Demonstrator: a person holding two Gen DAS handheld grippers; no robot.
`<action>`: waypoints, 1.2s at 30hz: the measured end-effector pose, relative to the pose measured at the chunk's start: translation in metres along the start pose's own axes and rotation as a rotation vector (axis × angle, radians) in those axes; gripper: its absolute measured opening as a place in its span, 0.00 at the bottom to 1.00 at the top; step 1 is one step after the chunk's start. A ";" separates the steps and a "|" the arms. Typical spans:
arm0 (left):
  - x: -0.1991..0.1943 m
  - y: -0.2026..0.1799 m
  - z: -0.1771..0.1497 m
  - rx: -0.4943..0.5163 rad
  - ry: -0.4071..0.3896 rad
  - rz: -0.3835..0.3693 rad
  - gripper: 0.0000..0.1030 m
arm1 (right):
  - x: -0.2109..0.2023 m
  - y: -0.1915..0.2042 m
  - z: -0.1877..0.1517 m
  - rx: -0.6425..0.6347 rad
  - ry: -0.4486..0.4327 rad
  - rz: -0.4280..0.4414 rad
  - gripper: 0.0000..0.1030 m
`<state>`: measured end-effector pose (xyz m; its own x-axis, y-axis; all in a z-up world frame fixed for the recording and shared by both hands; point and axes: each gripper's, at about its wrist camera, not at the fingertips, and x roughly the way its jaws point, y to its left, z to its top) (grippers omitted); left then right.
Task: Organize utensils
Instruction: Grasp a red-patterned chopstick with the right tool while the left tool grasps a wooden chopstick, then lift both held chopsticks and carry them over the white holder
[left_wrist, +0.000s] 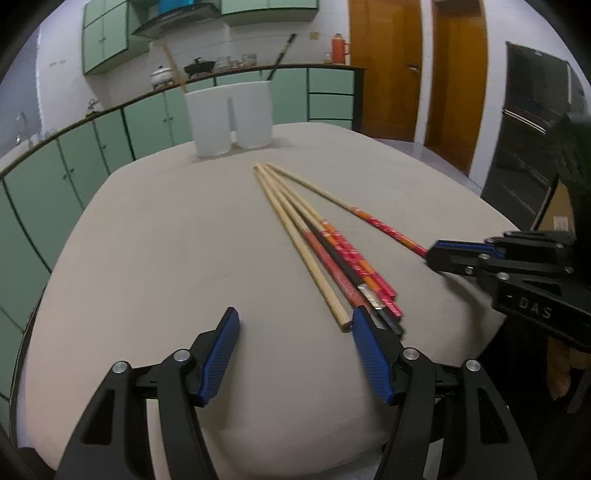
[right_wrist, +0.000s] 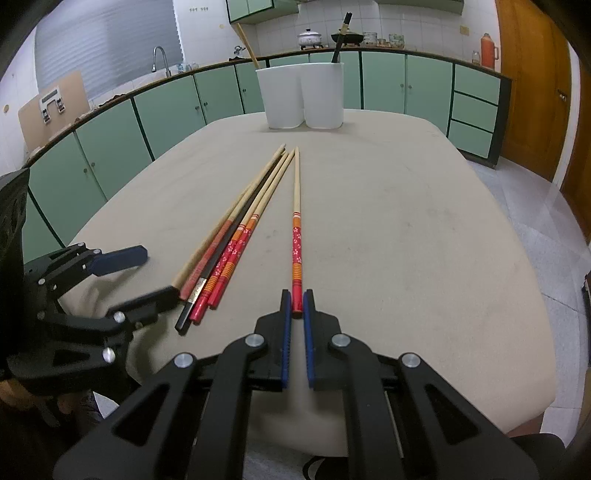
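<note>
At table's far end, twin white holder: one chopstick per cup; left jaws apart; right jaws clamped on red chopstick.

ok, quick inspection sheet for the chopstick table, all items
Surface: beige table, bare apart from the job's things.
Job's things: bundle of chopsticks; single chopstick lying apart; white two-part holder at the far edge, already holding two sticks.
Clutter: nothing seen.
Grippers: right hand-held gripper shut on the single chopstick's red end; left hand-held gripper open, one finger beside the bundle's near ends.
Cables: nothing seen.
Surroundings: green kitchen cabinets, sink tap, wooden doors.
</note>
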<state>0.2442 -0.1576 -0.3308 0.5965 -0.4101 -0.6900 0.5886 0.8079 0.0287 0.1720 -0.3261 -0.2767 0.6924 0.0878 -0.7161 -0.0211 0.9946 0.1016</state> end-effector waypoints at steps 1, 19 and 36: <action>-0.001 0.003 -0.001 -0.011 0.002 -0.002 0.61 | 0.000 0.000 0.000 0.000 -0.001 -0.001 0.05; 0.003 0.005 0.001 -0.045 -0.070 0.086 0.07 | 0.005 0.013 -0.001 0.013 -0.055 -0.129 0.05; 0.001 0.032 0.002 -0.148 -0.035 0.115 0.07 | 0.003 0.010 -0.002 0.022 -0.036 -0.119 0.06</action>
<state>0.2650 -0.1329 -0.3292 0.6755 -0.3236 -0.6625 0.4299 0.9029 -0.0026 0.1728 -0.3153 -0.2791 0.7144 -0.0329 -0.6989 0.0784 0.9964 0.0333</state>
